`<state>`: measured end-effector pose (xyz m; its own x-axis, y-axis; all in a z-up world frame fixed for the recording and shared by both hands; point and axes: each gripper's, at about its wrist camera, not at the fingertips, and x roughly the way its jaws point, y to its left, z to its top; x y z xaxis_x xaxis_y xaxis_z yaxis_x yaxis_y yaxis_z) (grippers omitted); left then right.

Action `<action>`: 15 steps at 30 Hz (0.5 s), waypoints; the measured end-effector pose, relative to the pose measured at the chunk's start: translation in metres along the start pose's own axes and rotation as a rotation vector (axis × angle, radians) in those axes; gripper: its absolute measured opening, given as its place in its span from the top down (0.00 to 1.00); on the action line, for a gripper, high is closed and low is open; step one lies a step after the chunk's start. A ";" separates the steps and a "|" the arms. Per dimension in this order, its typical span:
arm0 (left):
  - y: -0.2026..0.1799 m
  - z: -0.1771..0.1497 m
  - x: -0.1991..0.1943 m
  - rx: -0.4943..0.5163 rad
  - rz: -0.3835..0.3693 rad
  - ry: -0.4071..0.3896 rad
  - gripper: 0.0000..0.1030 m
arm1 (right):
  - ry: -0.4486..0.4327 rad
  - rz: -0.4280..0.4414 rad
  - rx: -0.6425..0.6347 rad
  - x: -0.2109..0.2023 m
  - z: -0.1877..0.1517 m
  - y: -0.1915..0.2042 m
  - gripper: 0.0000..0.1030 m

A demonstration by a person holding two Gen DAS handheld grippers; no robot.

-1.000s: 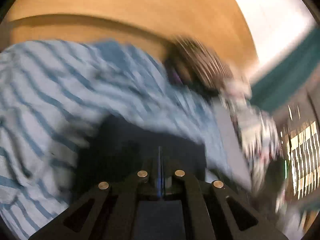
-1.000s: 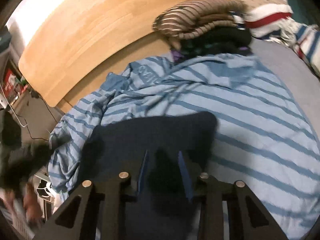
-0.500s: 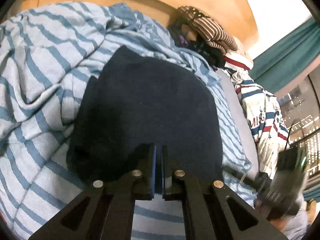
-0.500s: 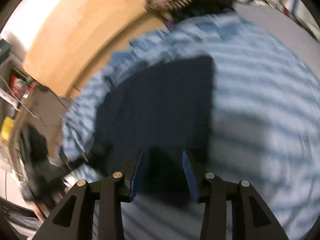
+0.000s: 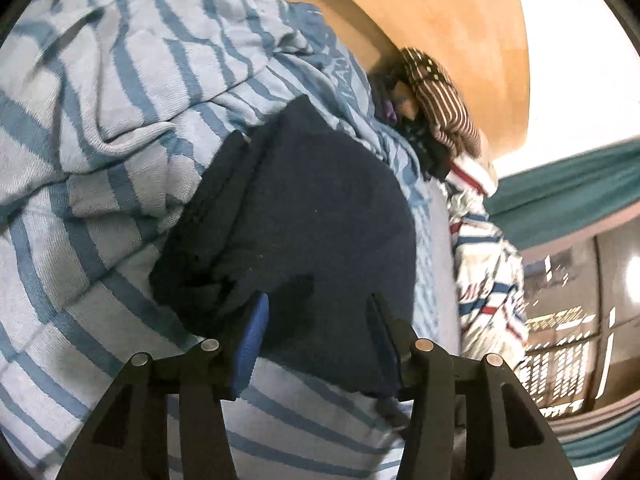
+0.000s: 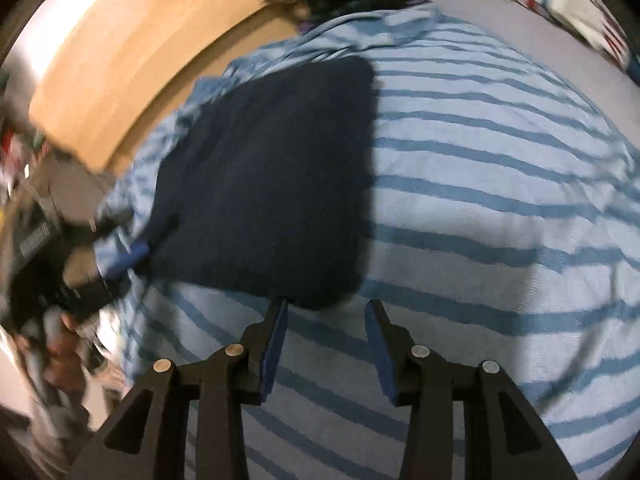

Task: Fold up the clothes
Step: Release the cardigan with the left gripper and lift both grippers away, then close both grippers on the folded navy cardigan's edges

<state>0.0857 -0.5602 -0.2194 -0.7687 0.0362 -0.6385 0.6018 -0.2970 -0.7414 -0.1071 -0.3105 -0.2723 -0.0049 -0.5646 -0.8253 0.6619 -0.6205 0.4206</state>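
The folded navy garment [image 5: 316, 216] lies flat on a blue-and-white striped blanket [image 5: 100, 128], a soft, matt, near-square slab with rounded corners in the right wrist view [image 6: 272, 172]; in the left wrist view its layered edges show as stacked ridges along one side, and its near hem is cut off behind the tool. The left gripper [image 5: 316, 320] has its jaws opening, the garment's near edge lying between the blue pads without being pressed; from the right wrist view only one blue pad of it [image 6: 130, 258] and a blurred hand behind show at the garment's far-left corner. The right gripper [image 6: 326, 322] stands spread just short of the garment's near edge, nothing between its pads; the striped blanket lies under it. The blanket is a loose knit, rumpled into deep folds on one side and smooth on the other. Beyond it, a heap of striped clothes [image 5: 440, 92] sits against a pale wooden headboard [image 5: 460, 12]; a white garment with red and blue stripes [image 5: 484, 264] trails alongside, its pattern hard to make out; the room at the edge is blurred.
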 end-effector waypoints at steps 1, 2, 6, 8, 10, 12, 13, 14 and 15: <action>0.002 0.002 0.000 -0.020 -0.017 -0.001 0.50 | 0.004 -0.002 -0.010 0.004 -0.002 0.004 0.56; 0.003 0.004 -0.001 -0.035 -0.030 -0.005 0.50 | 0.008 -0.005 -0.021 0.008 -0.003 0.008 0.56; 0.002 0.001 -0.005 -0.033 -0.053 -0.018 0.40 | 0.051 -0.065 -0.051 0.029 0.003 0.010 0.56; -0.001 -0.004 -0.004 -0.023 -0.054 -0.007 0.36 | 0.063 -0.041 0.001 0.030 0.009 0.000 0.56; -0.001 -0.009 0.003 -0.039 -0.060 0.033 0.35 | 0.053 -0.022 0.040 0.025 0.010 -0.010 0.52; 0.003 -0.014 0.011 -0.090 -0.093 0.077 0.35 | 0.034 -0.039 0.033 0.020 0.007 -0.014 0.42; 0.007 -0.016 0.014 -0.125 -0.116 0.095 0.35 | 0.034 -0.044 0.029 0.019 0.006 -0.016 0.41; 0.010 -0.018 0.016 -0.157 -0.135 0.105 0.35 | 0.039 -0.038 0.034 0.017 0.006 -0.017 0.41; 0.012 -0.020 0.016 -0.182 -0.144 0.108 0.35 | 0.043 -0.029 0.039 0.015 0.005 -0.018 0.41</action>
<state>0.0849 -0.5441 -0.2430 -0.8279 0.1700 -0.5345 0.5241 -0.1051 -0.8451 -0.1232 -0.3104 -0.2907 0.0092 -0.5224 -0.8526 0.6319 -0.6578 0.4099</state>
